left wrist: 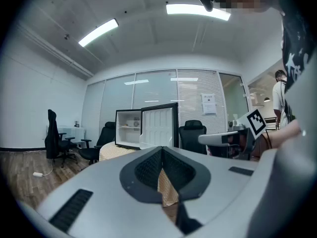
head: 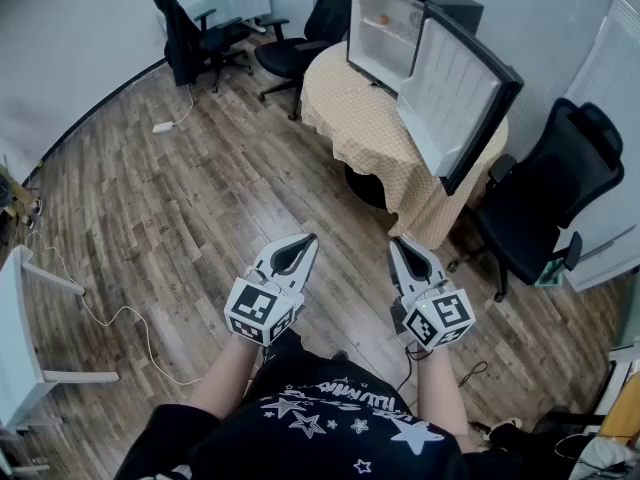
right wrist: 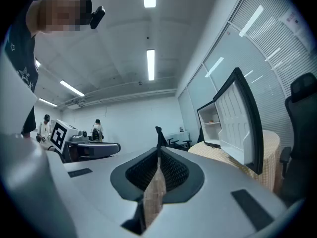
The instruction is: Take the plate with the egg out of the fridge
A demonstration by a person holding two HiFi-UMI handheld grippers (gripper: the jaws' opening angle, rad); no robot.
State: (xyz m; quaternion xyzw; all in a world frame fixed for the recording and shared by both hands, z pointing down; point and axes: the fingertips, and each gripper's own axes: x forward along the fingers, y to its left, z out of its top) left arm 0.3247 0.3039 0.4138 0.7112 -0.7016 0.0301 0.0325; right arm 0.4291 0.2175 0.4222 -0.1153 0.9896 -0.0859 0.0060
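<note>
Well ahead of both grippers, the plate with the egg shows only as a small orange spot on a shelf inside the fridge, too small to tell plate from egg. The fridge stands on a round table draped in a yellowish checked cloth, and its door is swung wide open toward the right of the head view, white lining facing out. In the left gripper view the fridge sits straight ahead with the door beside it; in the right gripper view the door stands to the right. A black office chair stands just beside the table on the right, and two more black chairs stand beyond it near the far wall. The wooden floor lies between the table and the person, with a white cable trailing across it at the left. The left gripper and the right gripper are held side by side, well apart from the table, both pointing toward it. The left gripper's fingers meet at the tips with nothing between them, and the right gripper's fingers are likewise pressed together and empty. Each carries its marker cube near the person's wrists, above a black shirt printed with white stars.
</note>
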